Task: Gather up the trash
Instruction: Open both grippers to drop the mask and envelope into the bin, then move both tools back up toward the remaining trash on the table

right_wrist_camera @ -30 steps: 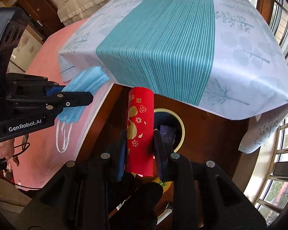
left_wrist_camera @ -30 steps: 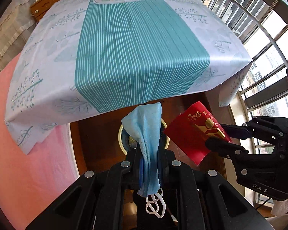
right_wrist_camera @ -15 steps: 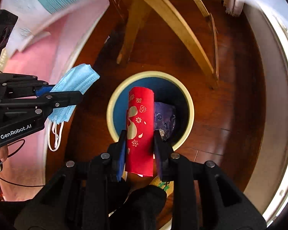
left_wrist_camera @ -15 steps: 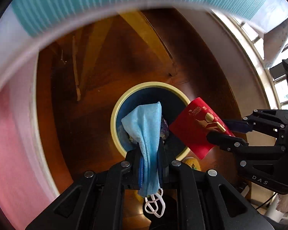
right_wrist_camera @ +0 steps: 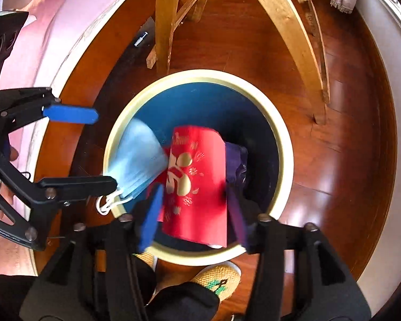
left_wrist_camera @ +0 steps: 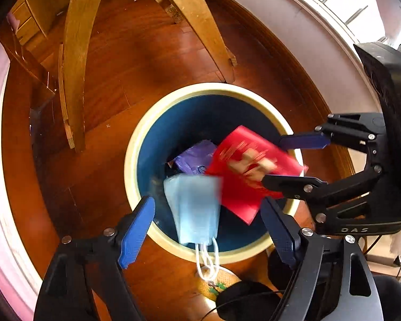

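Note:
A round bin with a cream rim (left_wrist_camera: 136,144) (right_wrist_camera: 283,139) and blue inside stands on the wood floor below both grippers. My left gripper (left_wrist_camera: 208,224) is open; the blue face mask (left_wrist_camera: 195,208) (right_wrist_camera: 139,165) is blurred, loose between its fingers over the bin. My right gripper (right_wrist_camera: 192,214) is open; the red envelope (right_wrist_camera: 197,187) (left_wrist_camera: 243,176) with gold print is blurred between its fingers over the bin. The right gripper also shows in the left wrist view (left_wrist_camera: 299,160), and the left gripper in the right wrist view (right_wrist_camera: 101,147). A purple bag (left_wrist_camera: 195,157) lies in the bin.
Wooden table legs (left_wrist_camera: 74,61) (right_wrist_camera: 294,34) stand on the floor just beyond the bin. A pink cloth (right_wrist_camera: 48,21) hangs at the left. A white wall base (left_wrist_camera: 302,26) runs at the right. A slippered foot (right_wrist_camera: 219,278) is beside the bin's near rim.
Both grippers moved down closer over the bin and opened. The mask and the red envelope left their grips and are dropping towards the bin.

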Demonstrator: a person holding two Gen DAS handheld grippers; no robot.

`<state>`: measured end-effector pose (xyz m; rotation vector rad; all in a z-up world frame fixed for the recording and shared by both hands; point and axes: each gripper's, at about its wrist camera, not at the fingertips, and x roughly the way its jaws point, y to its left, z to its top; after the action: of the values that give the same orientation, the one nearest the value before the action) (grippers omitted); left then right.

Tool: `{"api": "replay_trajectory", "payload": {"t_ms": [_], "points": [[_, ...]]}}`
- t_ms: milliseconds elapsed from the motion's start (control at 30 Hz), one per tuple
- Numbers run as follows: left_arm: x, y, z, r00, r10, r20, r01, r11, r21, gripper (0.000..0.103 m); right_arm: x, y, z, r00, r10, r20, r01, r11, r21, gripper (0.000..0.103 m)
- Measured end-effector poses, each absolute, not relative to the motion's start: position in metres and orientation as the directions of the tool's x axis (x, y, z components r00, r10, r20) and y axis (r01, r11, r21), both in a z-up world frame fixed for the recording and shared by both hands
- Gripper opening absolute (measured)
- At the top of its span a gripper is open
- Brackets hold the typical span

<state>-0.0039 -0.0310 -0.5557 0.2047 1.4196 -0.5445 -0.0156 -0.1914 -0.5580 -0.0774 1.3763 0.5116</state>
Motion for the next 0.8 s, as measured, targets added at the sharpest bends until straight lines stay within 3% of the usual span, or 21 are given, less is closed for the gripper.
{"api": "replay_trajectory", "payload": {"t_ms": [367, 800], "points": [[0.001, -0.026, -0.553, 0.134, -0.219, -0.967, 0.458, 0.879, -0.136, 0.083, -0.017, -0.194, -0.547, 0.117, 0.274, -0.955, -0.41, 0.889, 0.205, 0.058], [-0.015, -0.024, -0.456, 0.132, -0.221, -0.966, 0.37, 0.915, -0.159, 0.083, -0.035, -0.186, -0.456, 0.14, 0.301, -0.943, -0.38, 0.896, 0.229, 0.058]]}}
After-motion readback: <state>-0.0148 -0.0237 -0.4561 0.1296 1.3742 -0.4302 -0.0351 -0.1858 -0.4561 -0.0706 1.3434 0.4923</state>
